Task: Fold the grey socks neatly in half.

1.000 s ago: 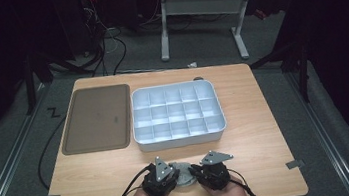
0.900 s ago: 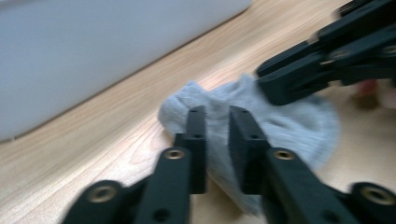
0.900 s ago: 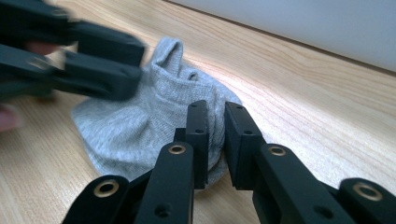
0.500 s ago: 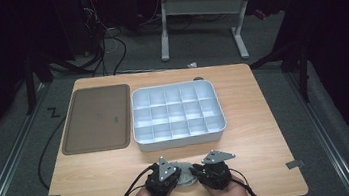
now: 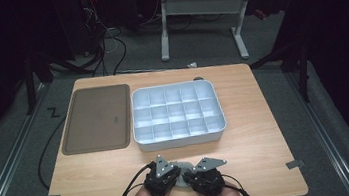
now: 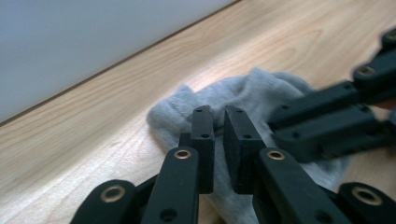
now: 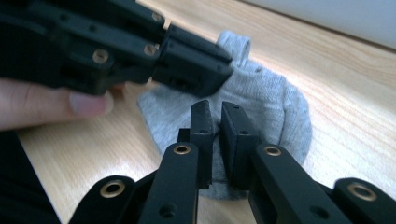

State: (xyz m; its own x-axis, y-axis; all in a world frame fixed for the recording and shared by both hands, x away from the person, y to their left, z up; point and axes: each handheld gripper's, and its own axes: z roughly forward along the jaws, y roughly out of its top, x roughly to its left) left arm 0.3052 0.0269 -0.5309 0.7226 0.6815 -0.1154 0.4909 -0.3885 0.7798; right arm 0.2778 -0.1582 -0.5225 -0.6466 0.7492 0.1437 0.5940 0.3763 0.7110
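— How far along does the work look?

— Early, I'd judge. A small grey sock lies flat on the table, near the front edge about midway along it, and both grippers are down on it. The white divided box behind it, toward the back of the table, has nothing in any compartment I can see, and the brown tray by the left edge is bare too. So the sock is yet to be folded or put anywhere.

— What are the grippers doing?

— The left gripper has its jaws nearly together, only a thin slit between them, right over the sock's middle. It closed within the last second and has barely changed since. Whether cloth is pinched in that slit, I cannot tell. The right gripper has just been closing as well; its jaws stand almost together above the sock's near end, and again I cannot tell if cloth is caught.

— Anything changed from the earlier high view?

— Very little. Both hands sit at the same spot by the front edge, and the box and tray lie where they were. Only the jaws have come in.
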